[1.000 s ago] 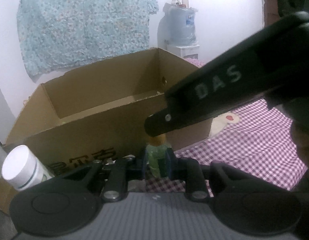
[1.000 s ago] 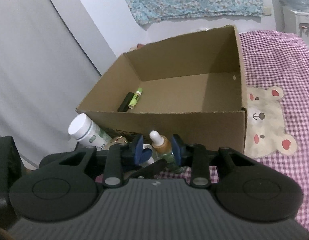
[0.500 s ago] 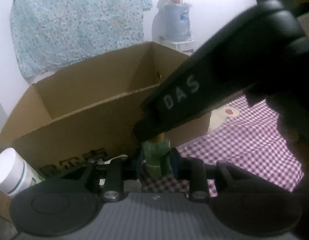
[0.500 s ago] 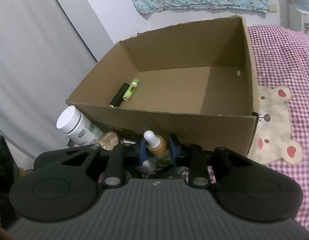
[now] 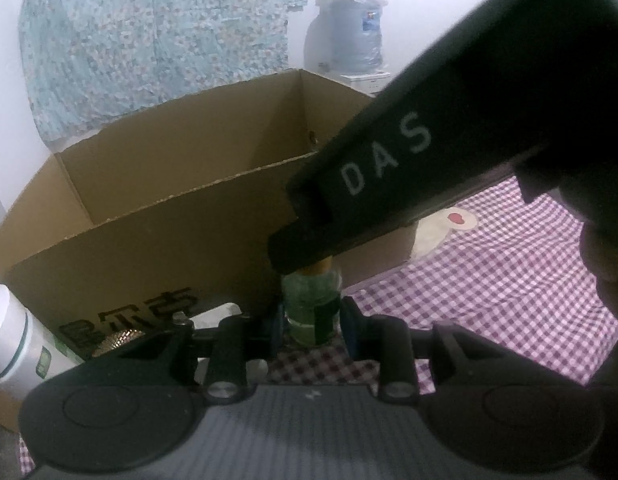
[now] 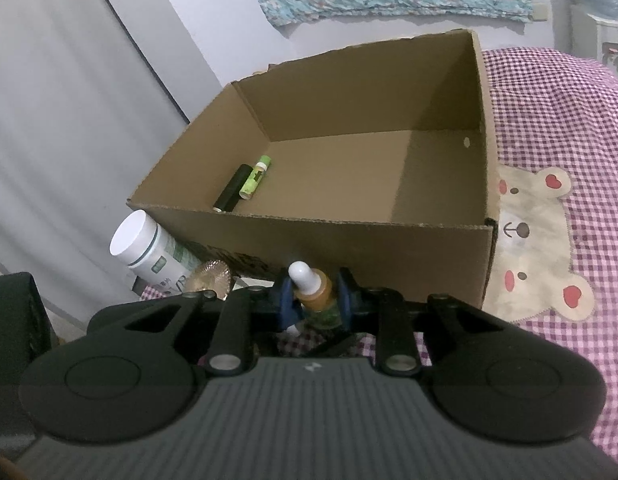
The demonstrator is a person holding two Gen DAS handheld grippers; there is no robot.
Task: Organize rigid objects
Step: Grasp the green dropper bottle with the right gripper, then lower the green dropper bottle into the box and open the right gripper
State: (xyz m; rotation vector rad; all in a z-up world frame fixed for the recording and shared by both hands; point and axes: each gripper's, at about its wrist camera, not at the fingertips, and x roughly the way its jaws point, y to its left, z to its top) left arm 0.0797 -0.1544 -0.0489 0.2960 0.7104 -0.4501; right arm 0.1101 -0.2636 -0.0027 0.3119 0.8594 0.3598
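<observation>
right gripper (image 6: 313,304) jaws just been closing, now pinching amber collar of the dropper bottle (image 6: 315,290) where a second ago they were standing apart from it; left gripper (image 5: 311,320) jaws been opening, now flanking the green body with slight gaps; right tool's black body filling more of left view

We read this as a bedroom in a home. A purple-and-white checked bedspread (image 6: 557,92) with an appliquéd bear (image 6: 537,240) fills the right wrist view from 1 to 5 o'clock. A floral blue cloth (image 5: 157,44) hangs on the white wall at 11 o'clock in the left wrist view, with a water dispenser (image 5: 357,36) at 1 o'clock. A cardboard box (image 6: 349,240) rests on the bed; what may be a pale curtain (image 6: 61,128) hangs at 9 o'clock in the right wrist view.
</observation>
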